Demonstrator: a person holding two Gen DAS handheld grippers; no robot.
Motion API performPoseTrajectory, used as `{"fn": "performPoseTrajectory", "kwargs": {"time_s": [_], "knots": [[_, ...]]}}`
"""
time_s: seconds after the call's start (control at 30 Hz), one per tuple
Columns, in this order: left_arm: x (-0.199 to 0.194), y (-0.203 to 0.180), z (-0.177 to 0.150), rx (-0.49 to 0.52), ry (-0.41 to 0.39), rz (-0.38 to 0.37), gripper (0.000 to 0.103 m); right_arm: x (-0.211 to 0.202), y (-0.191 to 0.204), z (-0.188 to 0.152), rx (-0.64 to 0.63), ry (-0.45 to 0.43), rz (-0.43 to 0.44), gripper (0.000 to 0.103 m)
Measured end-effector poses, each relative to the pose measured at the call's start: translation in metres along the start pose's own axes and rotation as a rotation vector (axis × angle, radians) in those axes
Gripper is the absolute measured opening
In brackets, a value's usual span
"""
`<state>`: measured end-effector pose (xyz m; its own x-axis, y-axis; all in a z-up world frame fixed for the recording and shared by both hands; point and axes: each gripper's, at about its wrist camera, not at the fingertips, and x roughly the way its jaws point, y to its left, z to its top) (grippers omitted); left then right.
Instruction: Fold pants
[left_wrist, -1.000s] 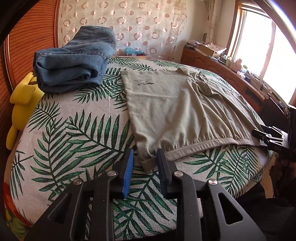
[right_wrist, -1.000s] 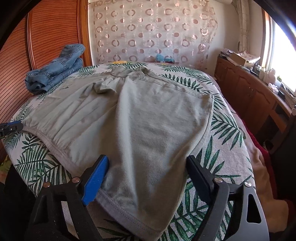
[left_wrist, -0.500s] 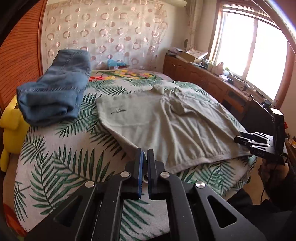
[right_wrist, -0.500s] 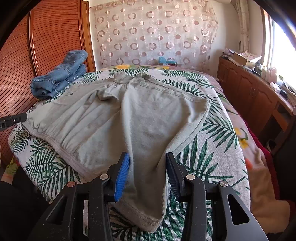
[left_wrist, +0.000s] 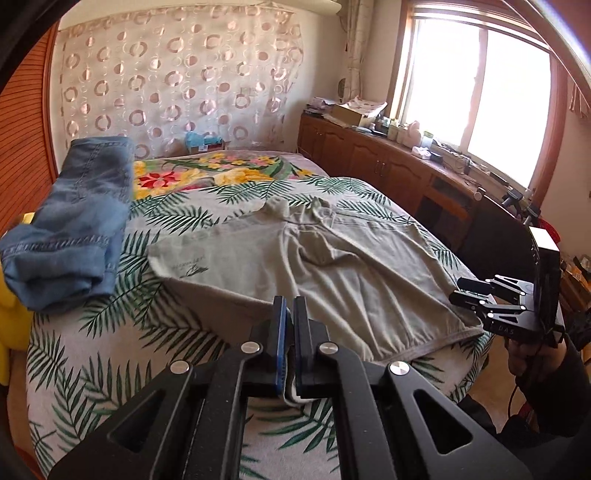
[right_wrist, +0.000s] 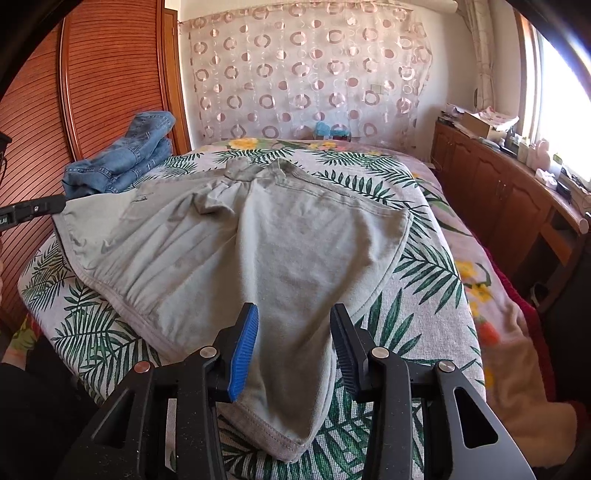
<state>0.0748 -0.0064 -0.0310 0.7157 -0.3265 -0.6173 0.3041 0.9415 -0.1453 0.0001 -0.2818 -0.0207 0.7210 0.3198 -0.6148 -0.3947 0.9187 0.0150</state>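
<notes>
Grey-green pants (left_wrist: 332, 273) lie spread on the palm-leaf bedspread (left_wrist: 110, 354), waistband toward me. My left gripper (left_wrist: 290, 306) is shut on the near left corner of the waistband and holds it raised off the bed. My right gripper (right_wrist: 293, 325) straddles the other waistband corner of the pants (right_wrist: 258, 251). Its jaws stand partly closed around a bunched ridge of cloth, which is lifted. The right gripper also shows at the right of the left wrist view (left_wrist: 465, 291). The left gripper's tip shows at the left edge of the right wrist view (right_wrist: 37, 210).
Folded blue jeans (left_wrist: 74, 229) lie on the bed's far left, also in the right wrist view (right_wrist: 125, 162). A yellow plush toy (left_wrist: 11, 310) sits at the left bed edge. A wooden cabinet (left_wrist: 388, 166) with clutter runs under the window on the right.
My left gripper shut on the waistband corner and rose. My right gripper's jaws narrowed from wide open onto the other corner, and the cloth there lifted off the bed.
</notes>
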Motion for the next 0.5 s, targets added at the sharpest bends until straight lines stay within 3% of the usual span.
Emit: {"fn": "performPoseTrajectory", "kwargs": {"time_s": [0.5], "knots": [[0.029,-0.064,0.038,0.125,0.022,-0.114,0.004,0.000,-0.010,-0.002,0.034,-0.002,-0.005,0.042]]}}
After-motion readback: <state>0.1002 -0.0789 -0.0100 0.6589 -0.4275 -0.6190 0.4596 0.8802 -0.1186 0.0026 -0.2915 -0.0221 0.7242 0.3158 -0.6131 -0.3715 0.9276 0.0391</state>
